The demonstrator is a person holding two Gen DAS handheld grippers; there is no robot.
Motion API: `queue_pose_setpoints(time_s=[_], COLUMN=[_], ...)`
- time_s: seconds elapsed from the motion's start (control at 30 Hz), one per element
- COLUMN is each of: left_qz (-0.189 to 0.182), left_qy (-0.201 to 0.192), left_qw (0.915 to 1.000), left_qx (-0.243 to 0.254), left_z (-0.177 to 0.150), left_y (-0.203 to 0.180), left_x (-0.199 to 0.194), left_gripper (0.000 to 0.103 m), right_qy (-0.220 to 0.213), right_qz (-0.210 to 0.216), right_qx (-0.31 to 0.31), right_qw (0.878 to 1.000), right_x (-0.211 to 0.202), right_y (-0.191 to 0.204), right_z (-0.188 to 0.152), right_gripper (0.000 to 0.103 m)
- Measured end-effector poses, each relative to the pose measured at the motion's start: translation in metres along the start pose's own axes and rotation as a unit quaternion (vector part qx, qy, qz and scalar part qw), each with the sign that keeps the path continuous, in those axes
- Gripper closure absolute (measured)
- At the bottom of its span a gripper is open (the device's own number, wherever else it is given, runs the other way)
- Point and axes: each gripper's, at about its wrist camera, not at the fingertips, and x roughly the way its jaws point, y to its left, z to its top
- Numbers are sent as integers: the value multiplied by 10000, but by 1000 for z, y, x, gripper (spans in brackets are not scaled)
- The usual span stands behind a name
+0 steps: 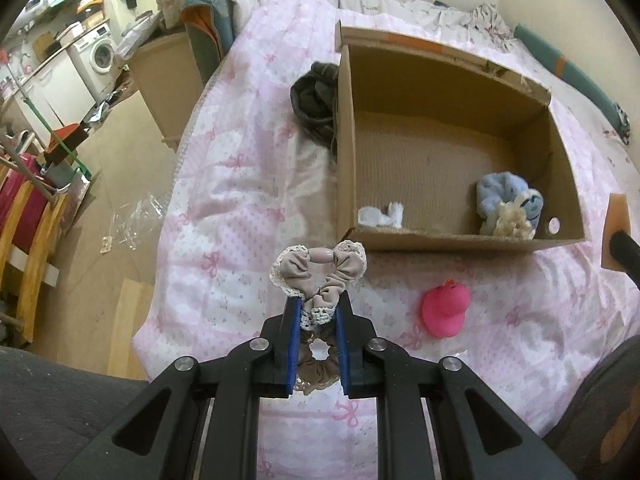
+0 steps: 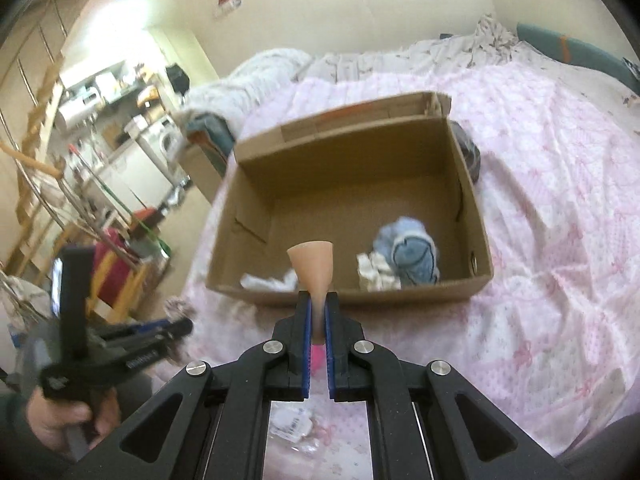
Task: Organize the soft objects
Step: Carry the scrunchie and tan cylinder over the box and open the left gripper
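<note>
Both grippers carry soft pieces toward the open box.

The beige lace-trimmed scrunchie (image 1: 318, 280) sits at lower centre of the left view, pinched between the narrow-set fingers of the left gripper (image 1: 318, 312), probably for dropping into the cardboard box (image 1: 472, 240) just above. The right gripper (image 2: 319, 304), nearly closed, clamps a tan sponge wedge (image 2: 311, 264) before the box; a pink toy (image 1: 446, 310) waits on the quilt (image 1: 240, 208).

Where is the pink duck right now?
In the left wrist view the pink duck lies on the quilt, just before the cardboard box, on the right.
</note>
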Motion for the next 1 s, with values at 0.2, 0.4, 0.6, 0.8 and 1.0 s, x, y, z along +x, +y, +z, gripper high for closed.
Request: queue_pose_setpoints(time_s=[0.2,0.4,0.6,0.8,1.0], left_qz=[-192,-385,-597,-869,-933], left_qy=[-217,-360,-439,-390,-106], left_qw=[9993,9983,9972,9952,9954], left_qx=[-246,-257,79,213,179], left_z=[11,38,79,88,72], left_y=[2,-3,-26,-43,-47], left_x=[-10,-20,-11,20,49], left_gripper=[89,89,89,89,89], right_qy=[-3,50,119,444,789], right_qz=[163,208,170,175,97], right_qx=[-18,82,-45,75,-32], right_qw=[9999,9997,9998,9988,9968], right_x=[5,16,39,74,96], right_y=[-3,-16,-21,-29,-28], right_z=[11,24,43,39,28], right_gripper=[96,96,96,96,96])
